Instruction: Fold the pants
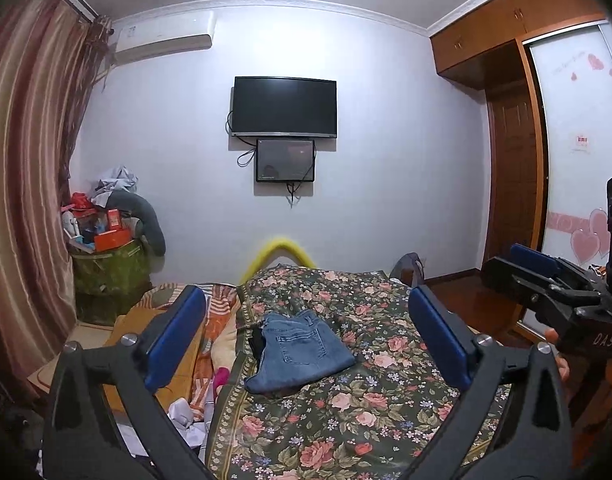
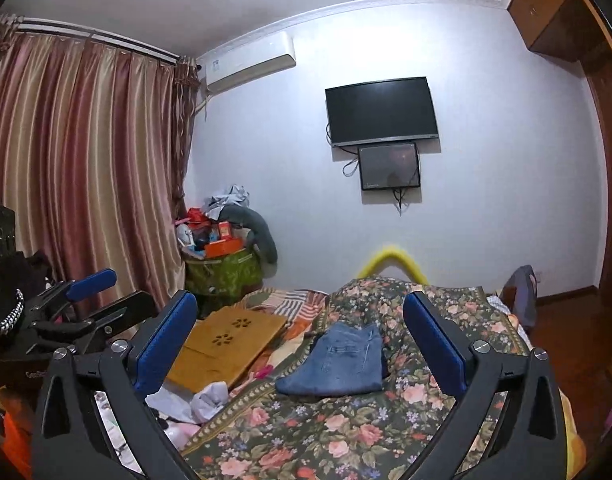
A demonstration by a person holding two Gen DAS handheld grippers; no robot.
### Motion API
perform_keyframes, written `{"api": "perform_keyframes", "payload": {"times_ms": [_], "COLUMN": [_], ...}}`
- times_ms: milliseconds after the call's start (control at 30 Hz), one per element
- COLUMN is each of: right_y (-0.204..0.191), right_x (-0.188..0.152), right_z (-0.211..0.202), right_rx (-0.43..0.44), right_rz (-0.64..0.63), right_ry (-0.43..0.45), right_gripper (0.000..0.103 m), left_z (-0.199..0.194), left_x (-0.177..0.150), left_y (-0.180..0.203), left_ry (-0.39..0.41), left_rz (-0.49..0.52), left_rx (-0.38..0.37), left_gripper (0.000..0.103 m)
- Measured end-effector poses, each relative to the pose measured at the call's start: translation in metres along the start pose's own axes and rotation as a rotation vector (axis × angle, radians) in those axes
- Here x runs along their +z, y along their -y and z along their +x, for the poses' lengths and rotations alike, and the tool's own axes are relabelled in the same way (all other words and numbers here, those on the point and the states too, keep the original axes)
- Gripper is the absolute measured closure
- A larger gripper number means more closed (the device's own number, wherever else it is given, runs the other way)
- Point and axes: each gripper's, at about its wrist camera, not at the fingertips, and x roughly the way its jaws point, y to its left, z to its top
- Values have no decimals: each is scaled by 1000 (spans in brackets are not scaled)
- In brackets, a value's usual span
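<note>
The blue denim pants (image 1: pixel 298 350) lie folded into a compact, roughly rectangular bundle, back pocket up, on the bed's floral quilt (image 1: pixel 385 400). The left gripper (image 1: pixel 309 340) and right gripper (image 2: pixel 302 344) hover before them, each with 2 blue-padded fingers (image 2: pixel 166 340) spread wide, holding nothing.

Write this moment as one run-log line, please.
jeans: folded, on floral bedspread | left hand-held gripper: open, empty | right hand-held gripper: open, empty

Home bedroom, floral bed (image 1: pixel 385 420), curtains (image 2: pixel 86 160), wall television (image 1: pixel 285 106), wardrobe (image 1: pixel 505 40)
</note>
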Motion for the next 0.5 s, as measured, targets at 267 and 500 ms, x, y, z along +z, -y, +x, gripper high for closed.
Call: {"api": "perform_keyframes", "payload": {"times_ms": [267, 500], "right_y": [0, -1], "right_x": [-2, -2], "right_z": [-4, -4], "right_rx": [-6, -13], "right_rz": [-8, -13], "right_ry": [-9, -19], "right_gripper": [0, 0], "left_z": [1, 3], "left_x": [0, 0], "left_y": [0, -2], "left_ry": [0, -4], "left_rz": [-1, -4], "left_rx": [-3, -11], "left_gripper": [1, 1]}}
